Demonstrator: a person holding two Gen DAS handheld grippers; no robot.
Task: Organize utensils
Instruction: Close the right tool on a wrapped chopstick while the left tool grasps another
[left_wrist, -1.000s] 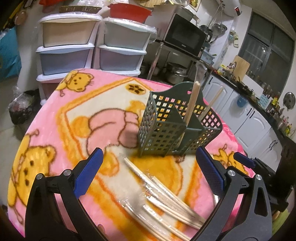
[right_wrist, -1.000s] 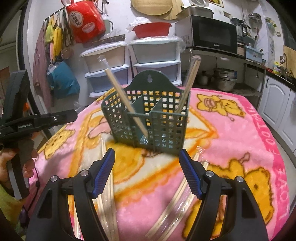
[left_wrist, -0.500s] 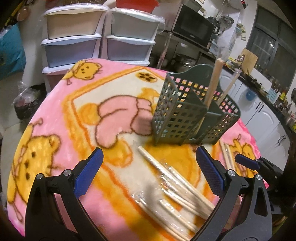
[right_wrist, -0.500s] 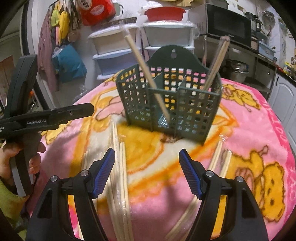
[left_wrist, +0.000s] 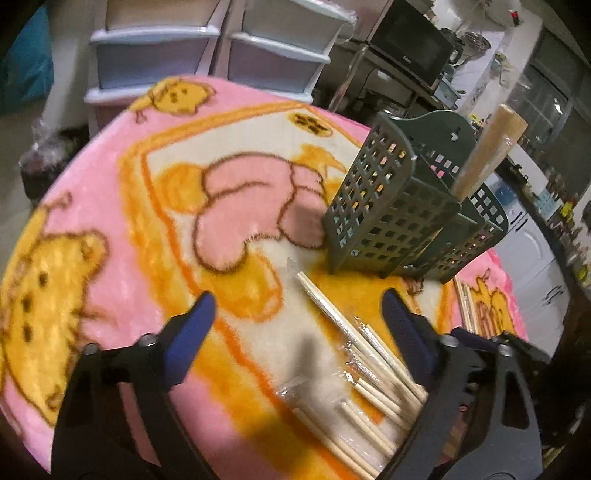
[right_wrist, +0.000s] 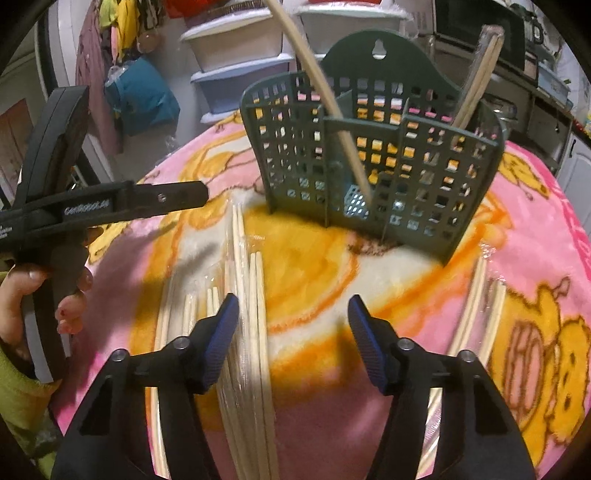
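Note:
A dark green slotted utensil holder (left_wrist: 402, 206) (right_wrist: 373, 162) stands upright on the pink cartoon blanket (left_wrist: 110, 229). Wrapped chopsticks stand in it: one pair (right_wrist: 321, 96) leans left, another (right_wrist: 476, 81) leans right; the left wrist view shows one (left_wrist: 487, 147). Several wrapped chopstick pairs (left_wrist: 369, 365) (right_wrist: 247, 314) lie loose in front of the holder, and more (right_wrist: 480, 306) lie at the right. My left gripper (left_wrist: 295, 317) is open and empty above the loose pile. My right gripper (right_wrist: 291, 317) is open and empty, its left finger over the pile.
Stacked plastic drawers (left_wrist: 207, 48) and a microwave (left_wrist: 410, 48) stand behind the round table. White cabinets (left_wrist: 532, 251) are at the right. The left gripper's body and the hand holding it (right_wrist: 55, 236) show at the left in the right wrist view.
Both grippers have moved forward and lower toward the table. The holder and loose chopsticks appear closer. Both stay open and empty.

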